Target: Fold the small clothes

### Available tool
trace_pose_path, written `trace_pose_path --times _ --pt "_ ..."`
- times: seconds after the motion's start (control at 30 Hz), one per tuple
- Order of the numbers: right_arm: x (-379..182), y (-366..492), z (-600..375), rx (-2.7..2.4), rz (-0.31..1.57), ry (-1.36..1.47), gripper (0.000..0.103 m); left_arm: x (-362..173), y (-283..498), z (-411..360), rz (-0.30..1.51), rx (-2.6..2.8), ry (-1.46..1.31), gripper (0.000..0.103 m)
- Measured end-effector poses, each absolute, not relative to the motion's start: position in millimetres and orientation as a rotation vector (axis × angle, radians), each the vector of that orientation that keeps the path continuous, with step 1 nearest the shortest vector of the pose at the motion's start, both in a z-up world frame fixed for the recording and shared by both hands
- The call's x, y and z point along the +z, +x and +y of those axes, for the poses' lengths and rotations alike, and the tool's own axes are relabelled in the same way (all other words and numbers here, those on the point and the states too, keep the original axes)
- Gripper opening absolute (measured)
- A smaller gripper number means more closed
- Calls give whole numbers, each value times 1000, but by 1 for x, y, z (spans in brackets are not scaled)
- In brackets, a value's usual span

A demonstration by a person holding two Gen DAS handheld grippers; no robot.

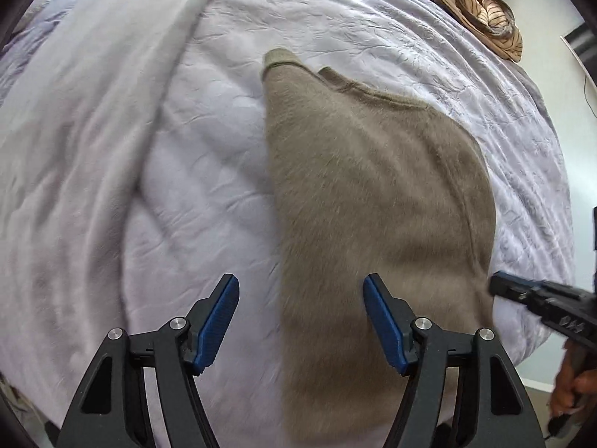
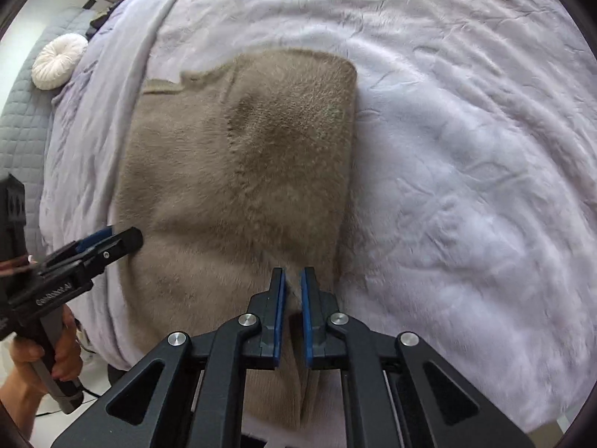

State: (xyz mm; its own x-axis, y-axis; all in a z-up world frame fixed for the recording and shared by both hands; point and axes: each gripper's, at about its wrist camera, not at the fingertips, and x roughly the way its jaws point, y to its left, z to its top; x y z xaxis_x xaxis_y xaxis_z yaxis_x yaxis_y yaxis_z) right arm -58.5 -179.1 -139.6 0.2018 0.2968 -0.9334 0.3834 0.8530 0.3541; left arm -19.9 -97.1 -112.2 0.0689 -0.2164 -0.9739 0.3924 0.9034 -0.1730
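A fuzzy taupe sweater (image 1: 373,186) (image 2: 242,168) lies flat on the lavender bedspread (image 1: 209,186), with one side folded over. My left gripper (image 1: 300,287) hangs open just above the sweater's near left edge; one blue pad is over the bedspread, the other over the knit, and nothing is gripped. It also shows at the left of the right wrist view (image 2: 125,237). My right gripper (image 2: 293,276) is shut on a pinched ridge of the sweater near its lower hem. Its dark tip (image 1: 498,286) reaches in at the sweater's right edge in the left wrist view.
A pale fleece blanket (image 1: 93,112) lies bunched along one side of the bed. A striped tan garment (image 1: 485,11) sits at the far edge. A round white cushion (image 2: 59,61) rests on a grey quilted surface (image 2: 22,119). A hand (image 2: 56,354) grips the left tool's handle.
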Motion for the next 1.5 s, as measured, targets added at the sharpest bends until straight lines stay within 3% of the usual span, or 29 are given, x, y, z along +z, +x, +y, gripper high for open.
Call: trace_pose_path --times 0.1,0.17,0.2,0.4,1.5 --pt "-122 -80 -167 -10 1362 603 9 -116 -34 -87 1457 -444 160 71" --pt "-121 -86 -154 30 1374 580 10 -124 -44 -78 1473 -421 184 83" --pt "-126 -90 -147 41 1400 555 10 -128 -46 -76 1470 -413 195 84" --pt "-169 -112 -139 -7 1499 580 7 -140 -60 -70 1502 -416 212 84" --pt "-110 -82 -143 -151 1502 590 11 -91 -53 -45 1469 -334 245 84"
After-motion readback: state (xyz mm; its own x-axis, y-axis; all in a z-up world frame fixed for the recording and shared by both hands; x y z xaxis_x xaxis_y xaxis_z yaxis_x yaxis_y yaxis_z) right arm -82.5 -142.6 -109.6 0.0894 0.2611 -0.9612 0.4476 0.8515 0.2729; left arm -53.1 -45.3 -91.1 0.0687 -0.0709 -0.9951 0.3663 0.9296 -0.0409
